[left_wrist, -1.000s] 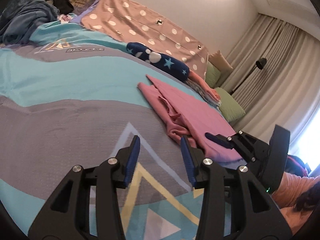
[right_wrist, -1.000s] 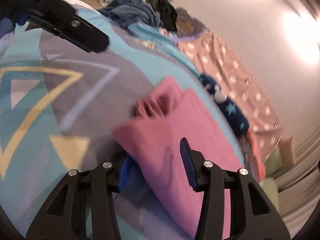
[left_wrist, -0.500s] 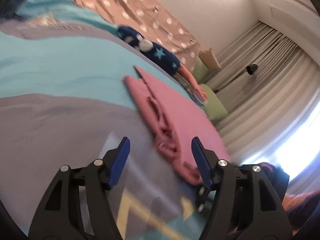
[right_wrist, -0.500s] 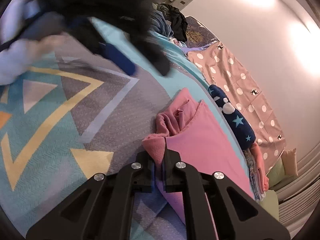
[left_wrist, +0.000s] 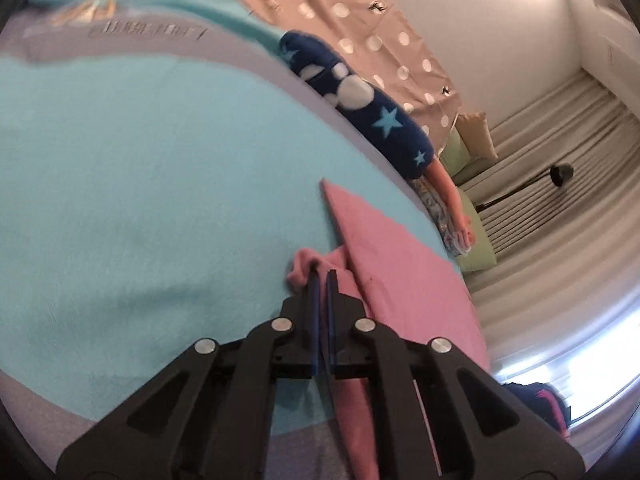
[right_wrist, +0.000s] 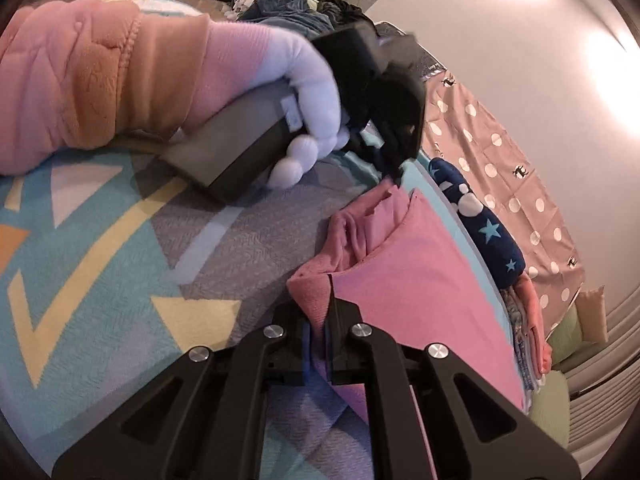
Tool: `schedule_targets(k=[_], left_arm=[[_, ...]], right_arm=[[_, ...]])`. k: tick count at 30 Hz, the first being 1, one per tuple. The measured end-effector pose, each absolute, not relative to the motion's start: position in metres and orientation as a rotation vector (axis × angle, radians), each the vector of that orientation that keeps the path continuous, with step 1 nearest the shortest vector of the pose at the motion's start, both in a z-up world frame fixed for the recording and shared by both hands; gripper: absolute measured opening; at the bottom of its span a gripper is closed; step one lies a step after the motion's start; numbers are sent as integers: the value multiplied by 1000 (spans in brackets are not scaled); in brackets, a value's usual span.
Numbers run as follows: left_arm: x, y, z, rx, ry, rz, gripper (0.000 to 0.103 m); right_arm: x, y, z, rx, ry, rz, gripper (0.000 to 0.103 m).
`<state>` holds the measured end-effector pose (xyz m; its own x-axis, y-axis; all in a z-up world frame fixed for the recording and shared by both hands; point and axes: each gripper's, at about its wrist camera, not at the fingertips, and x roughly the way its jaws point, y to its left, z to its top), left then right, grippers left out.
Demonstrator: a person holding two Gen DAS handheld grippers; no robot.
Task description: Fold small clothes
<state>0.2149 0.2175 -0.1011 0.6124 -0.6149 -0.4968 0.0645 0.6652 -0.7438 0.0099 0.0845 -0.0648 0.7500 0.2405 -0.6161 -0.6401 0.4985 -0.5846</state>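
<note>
While the pink knit garment (right_wrist: 404, 280) lies partly folded on the patterned bed cover (right_wrist: 120, 264), the left tongs (left_wrist: 322, 276) clench its far bunched corner and the right tongs (right_wrist: 318, 312) clench its near corner; folding appears unfinished, bunched edge remaining.

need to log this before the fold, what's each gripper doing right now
left gripper: shut on the pink garment, at its bunched edge.
right gripper: shut on the pink garment's near corner.

Garment (right_wrist: 408, 280) on bedspread (right_wrist: 100, 264); folded pile (right_wrist: 524, 320) behind garment.
</note>
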Motion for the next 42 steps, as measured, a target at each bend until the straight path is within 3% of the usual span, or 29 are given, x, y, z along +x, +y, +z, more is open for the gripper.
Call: schedule_targets(k=[7,10,21,23,25,27,30,32,35,36,37,42], left_arm=[[209,218,-77,-699,752,-462,3],[219,215,-95,-686,836,-412,3],[210,239,-87,-759,780,-387,2],[205,242,-84,-755,792,-382,9],[197,242,-82,-741,798,-394,40],[190,239,-80,-731,804,-420,45],[184,227,-80,-702,841,-479,63],[187,213,-79,-637,857,-486,64],[200,201,-80,-604,862,-467,62],[207,199,-80,-611,862,-462,48],[220,199,-81,-644,872,-460,7],[225,212,-75,-650,763,-375,4]], right_arm=[[16,72,-40,-720,555,627,5],[17,77,-54,-750,588,626,5],[20,65,-34,-617,600,644,5],[18,69,-43,-653,603,635,5],[11,71,-46,-689,590,640,10],[4,69,-43,-682,583,691,16],[-8,66,-40,-686,568,739,22],[-13,61,-37,-684,560,746,24],[-13,53,-33,-672,554,703,32],[-11,51,-33,-670,554,685,32],[-10,50,-34,-670,558,668,33],[-5,43,-38,-641,593,653,33]])
